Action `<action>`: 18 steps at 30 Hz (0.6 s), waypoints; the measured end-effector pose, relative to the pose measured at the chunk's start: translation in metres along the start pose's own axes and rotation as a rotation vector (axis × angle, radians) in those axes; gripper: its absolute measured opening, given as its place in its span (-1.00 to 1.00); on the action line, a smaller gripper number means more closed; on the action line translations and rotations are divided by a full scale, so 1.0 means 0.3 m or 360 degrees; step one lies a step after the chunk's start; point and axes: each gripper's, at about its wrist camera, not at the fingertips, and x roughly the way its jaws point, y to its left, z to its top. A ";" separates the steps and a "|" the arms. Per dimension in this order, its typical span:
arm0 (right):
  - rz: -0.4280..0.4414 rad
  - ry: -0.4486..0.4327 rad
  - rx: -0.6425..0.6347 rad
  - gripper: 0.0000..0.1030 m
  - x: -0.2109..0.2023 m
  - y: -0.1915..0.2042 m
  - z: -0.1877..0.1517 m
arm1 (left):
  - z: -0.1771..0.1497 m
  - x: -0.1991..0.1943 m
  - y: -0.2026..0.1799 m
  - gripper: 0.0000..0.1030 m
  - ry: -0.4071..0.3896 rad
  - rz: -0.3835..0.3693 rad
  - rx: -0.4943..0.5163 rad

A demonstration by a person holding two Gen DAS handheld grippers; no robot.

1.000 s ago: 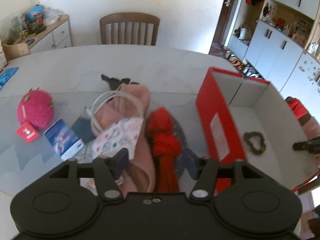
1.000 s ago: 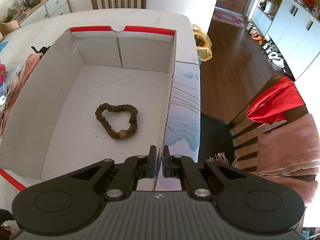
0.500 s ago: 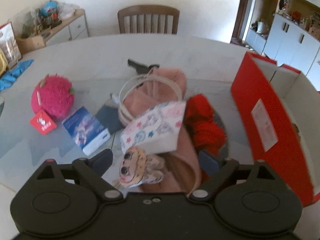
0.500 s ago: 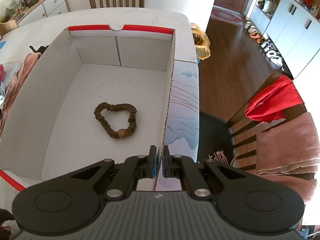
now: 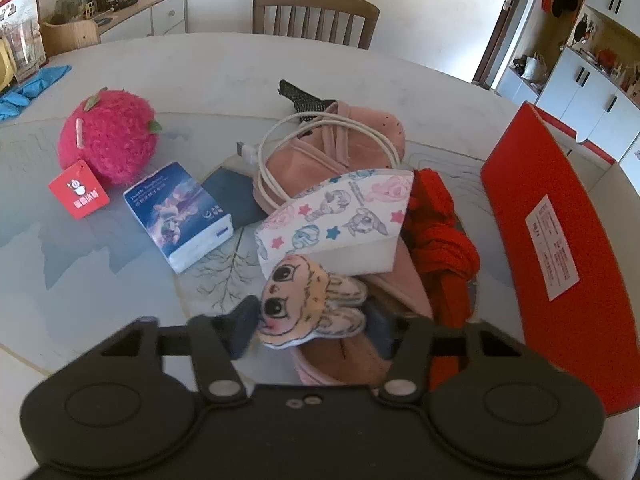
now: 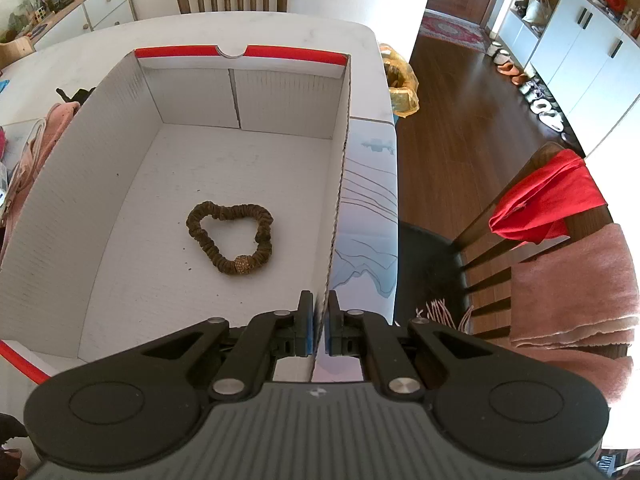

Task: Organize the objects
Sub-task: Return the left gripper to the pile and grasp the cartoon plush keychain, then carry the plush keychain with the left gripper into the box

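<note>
under both tongs lies a pale, marble-look counter with a glossy printed mat, in a bright room with wooden chairs, white cupboards and dark plank flooring. the left tongs are closing around a flat, soft doll-face charm with big drawn eyes, which sits between the pads; whether they press it yet i cannot tell. just beyond lie a folded patterned face mask, a pink suede shoe looped by a white cable, a red knitted piece to the right, and to the left a tissue pack and a fuzzy pink plush fruit. the right tongs are pressed together, pinching the right-hand wall of a red-and-white corrugated cardboard box; ahead of them on its floor lies a brown ruched hair scrunchie.
</note>
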 end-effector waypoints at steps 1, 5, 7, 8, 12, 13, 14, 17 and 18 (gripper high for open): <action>0.0000 0.0001 0.0000 -0.91 0.000 0.000 0.000 | 0.000 -0.003 -0.001 0.00 -0.0002 -0.0001 0.0000; 0.0002 0.0000 0.0000 -0.91 0.000 0.000 0.000 | 0.005 -0.027 -0.012 -0.02 -0.0013 0.0009 0.0016; 0.0002 0.0000 0.0002 -0.91 0.000 0.000 0.001 | 0.010 -0.050 -0.022 -0.02 -0.0026 0.0017 0.0031; 0.0003 -0.0001 0.0002 -0.91 -0.001 0.001 0.000 | 0.013 -0.065 -0.027 -0.02 -0.0039 0.0012 0.0036; 0.0006 -0.0001 0.0003 -0.91 0.000 0.001 -0.001 | 0.039 -0.128 -0.058 -0.02 -0.0070 -0.0025 0.0052; 0.0005 -0.0002 0.0003 -0.91 0.000 0.001 -0.001 | 0.047 -0.145 -0.072 -0.02 -0.0080 -0.0038 0.0064; 0.0006 -0.0002 0.0004 -0.91 0.000 0.002 -0.001 | 0.056 -0.162 -0.089 -0.02 -0.0089 -0.0059 0.0082; 0.0008 -0.0004 0.0002 -0.91 0.001 0.003 -0.002 | 0.084 -0.199 -0.141 -0.02 -0.0106 -0.0107 0.0125; 0.0010 -0.0006 0.0003 -0.91 0.001 0.004 -0.003 | 0.093 -0.212 -0.162 -0.02 -0.0116 -0.0128 0.0141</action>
